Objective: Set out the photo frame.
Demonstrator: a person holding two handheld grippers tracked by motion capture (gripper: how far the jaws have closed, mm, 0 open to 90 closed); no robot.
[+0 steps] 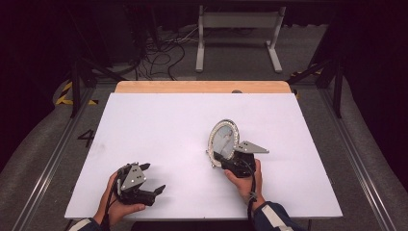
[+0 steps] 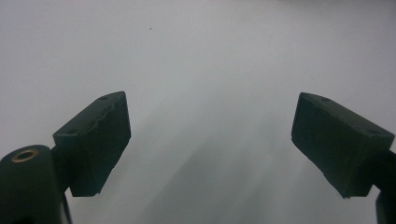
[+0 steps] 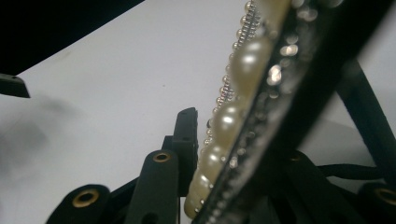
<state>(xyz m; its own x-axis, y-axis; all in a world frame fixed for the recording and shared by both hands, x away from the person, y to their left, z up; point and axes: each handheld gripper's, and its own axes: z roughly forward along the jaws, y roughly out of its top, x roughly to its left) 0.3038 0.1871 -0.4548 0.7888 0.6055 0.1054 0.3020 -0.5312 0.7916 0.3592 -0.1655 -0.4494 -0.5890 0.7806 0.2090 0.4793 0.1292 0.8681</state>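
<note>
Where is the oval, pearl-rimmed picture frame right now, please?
In the high view the oval pearl-rimmed picture frame stands on edge right of centre on the white table, gripped at its lower rim by the right gripper.

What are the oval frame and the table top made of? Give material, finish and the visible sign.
Oval frame: probably metal or plastic, trimmed with glossy pearl-like beads and silvery chain; highlights glint on them. The back looks black. Table top: smooth matt white sheet, likely laminate; a bare wood strip shows at its far edge.
</note>
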